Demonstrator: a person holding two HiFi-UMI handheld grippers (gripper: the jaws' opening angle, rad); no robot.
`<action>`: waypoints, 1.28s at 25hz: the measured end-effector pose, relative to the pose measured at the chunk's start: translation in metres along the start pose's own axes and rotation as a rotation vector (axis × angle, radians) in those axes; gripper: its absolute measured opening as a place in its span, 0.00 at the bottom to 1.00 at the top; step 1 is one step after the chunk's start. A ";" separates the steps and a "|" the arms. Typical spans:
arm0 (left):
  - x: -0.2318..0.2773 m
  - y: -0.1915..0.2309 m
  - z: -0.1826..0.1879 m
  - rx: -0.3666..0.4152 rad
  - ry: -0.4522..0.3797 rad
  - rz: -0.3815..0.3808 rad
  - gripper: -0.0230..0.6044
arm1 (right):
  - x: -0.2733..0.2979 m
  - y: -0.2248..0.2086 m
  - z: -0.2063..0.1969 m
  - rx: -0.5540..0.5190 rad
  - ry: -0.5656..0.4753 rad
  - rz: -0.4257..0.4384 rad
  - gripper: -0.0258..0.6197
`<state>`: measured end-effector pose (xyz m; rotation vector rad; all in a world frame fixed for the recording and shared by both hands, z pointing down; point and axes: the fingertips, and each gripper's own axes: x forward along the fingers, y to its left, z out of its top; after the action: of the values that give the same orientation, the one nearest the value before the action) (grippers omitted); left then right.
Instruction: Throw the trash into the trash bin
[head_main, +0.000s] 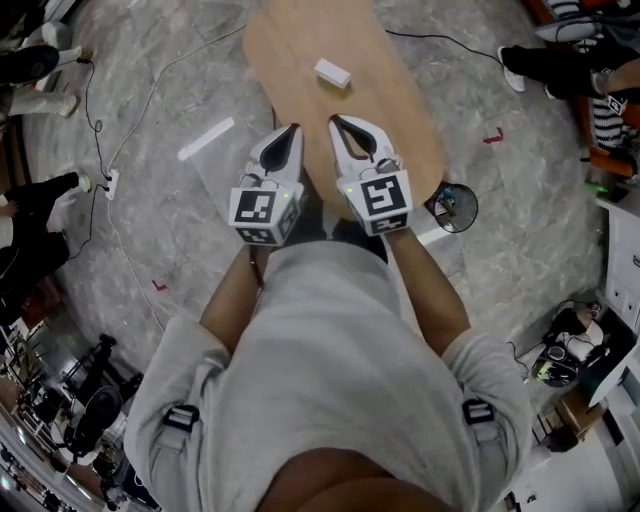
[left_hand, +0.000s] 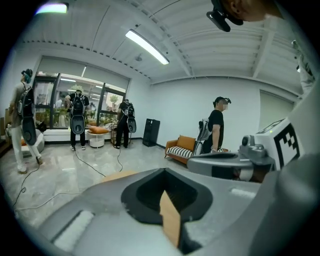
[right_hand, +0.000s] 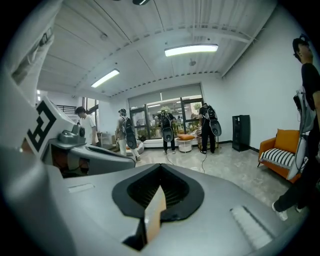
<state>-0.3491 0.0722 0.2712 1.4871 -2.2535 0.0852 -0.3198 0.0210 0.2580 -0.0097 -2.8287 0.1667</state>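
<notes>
The table is tan wood, its block white, the floor grey marble. Left gripper and right gripper are pale grey, their cubes patterned black-and-white.

A light-brown oval wooden table stands on the grey marble floor, which has a small red mark. Farther off, an orange sofa with a striped cushion stands near a tall black box. A long ceiling lamp shines above.
</notes>
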 end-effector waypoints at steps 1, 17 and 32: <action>0.006 0.008 0.001 -0.003 0.008 -0.013 0.07 | 0.010 -0.001 0.000 0.003 0.009 -0.001 0.05; 0.122 0.111 -0.048 -0.123 0.182 -0.145 0.07 | 0.136 -0.060 -0.074 0.056 0.258 -0.118 0.05; 0.261 0.167 -0.163 -0.148 0.361 -0.244 0.07 | 0.232 -0.139 -0.217 0.112 0.493 -0.151 0.05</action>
<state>-0.5308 -0.0361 0.5508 1.5168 -1.7469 0.1004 -0.4732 -0.0867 0.5493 0.1641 -2.3141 0.2501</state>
